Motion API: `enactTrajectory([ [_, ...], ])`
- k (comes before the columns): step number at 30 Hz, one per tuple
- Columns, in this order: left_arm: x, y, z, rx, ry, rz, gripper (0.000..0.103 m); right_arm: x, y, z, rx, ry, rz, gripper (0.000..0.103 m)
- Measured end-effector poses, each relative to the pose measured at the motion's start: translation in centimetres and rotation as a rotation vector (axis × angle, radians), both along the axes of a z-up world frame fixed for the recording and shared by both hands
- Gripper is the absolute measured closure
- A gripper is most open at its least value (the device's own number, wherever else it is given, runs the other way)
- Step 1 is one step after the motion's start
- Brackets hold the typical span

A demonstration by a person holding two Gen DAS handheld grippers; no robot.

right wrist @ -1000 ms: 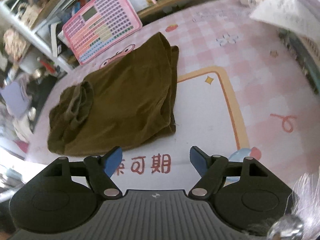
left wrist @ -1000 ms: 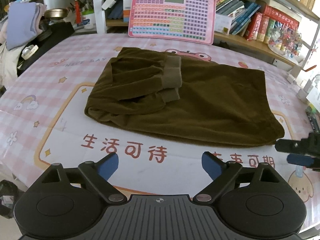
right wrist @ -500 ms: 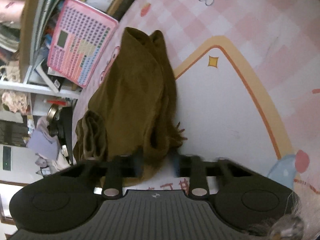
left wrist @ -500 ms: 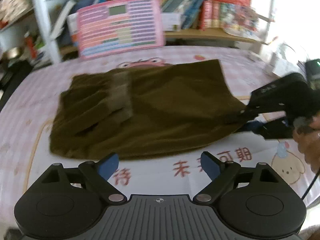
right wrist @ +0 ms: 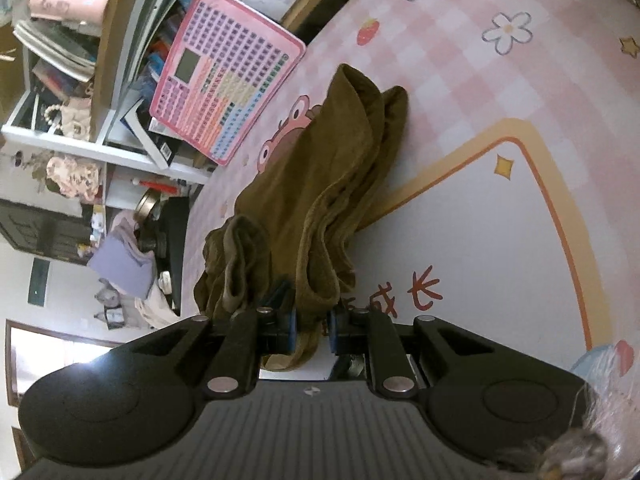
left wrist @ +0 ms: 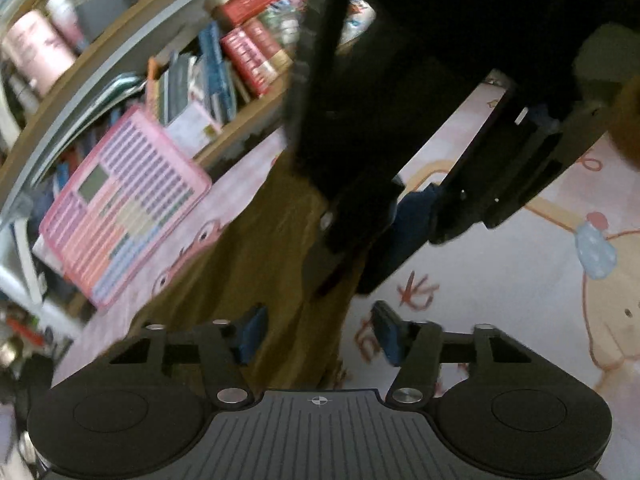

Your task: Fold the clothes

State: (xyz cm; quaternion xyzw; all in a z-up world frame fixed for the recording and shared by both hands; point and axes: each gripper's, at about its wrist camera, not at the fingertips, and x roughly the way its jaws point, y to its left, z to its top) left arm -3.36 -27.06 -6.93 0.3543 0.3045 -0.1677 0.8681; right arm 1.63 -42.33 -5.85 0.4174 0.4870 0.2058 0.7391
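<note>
A folded olive-brown garment lies on the pink patterned tablecloth. My right gripper is shut on the garment's near edge, with brown cloth bunched between its blue pads. In the left wrist view the same garment runs away from the camera. My left gripper is open, its fingers on either side of the garment's edge. The right gripper's black body fills the upper right of that view, close above the cloth.
A pink keyboard toy leans against the bookshelf at the table's far edge; the toy also shows in the left wrist view. Clutter and a lilac cloth sit to the far left.
My right gripper has closed on the garment's near edge and lifted it. My left gripper has swung right and tilted, coming in at the same edge under the right gripper.
</note>
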Motion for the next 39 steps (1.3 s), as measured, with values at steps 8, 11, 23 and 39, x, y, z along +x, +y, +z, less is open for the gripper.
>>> enactTrajectory([
  [8, 0.6, -1.1, -1.3, -0.003, -0.056, -0.048, 0.079, -0.3, -2.9, -0.1, -0.017, -0.017, -0.073, 0.049],
  [11, 0.6, -1.4, -1.4, -0.003, -0.057, -0.048, 0.076, 1.0, -3.4, -1.2, 0.002, 0.023, -0.123, 0.041],
  [23, -2.1, 2.2, 2.2, -0.198, -0.027, -0.085, 0.098, 5.8, -1.5, -3.2, -0.007, 0.080, -0.127, 0.039],
  [39, -4.2, 4.6, 4.8, -0.426, 0.056, -0.071, 0.098, 4.8, -4.2, -1.2, 0.023, 0.017, -0.207, 0.093],
])
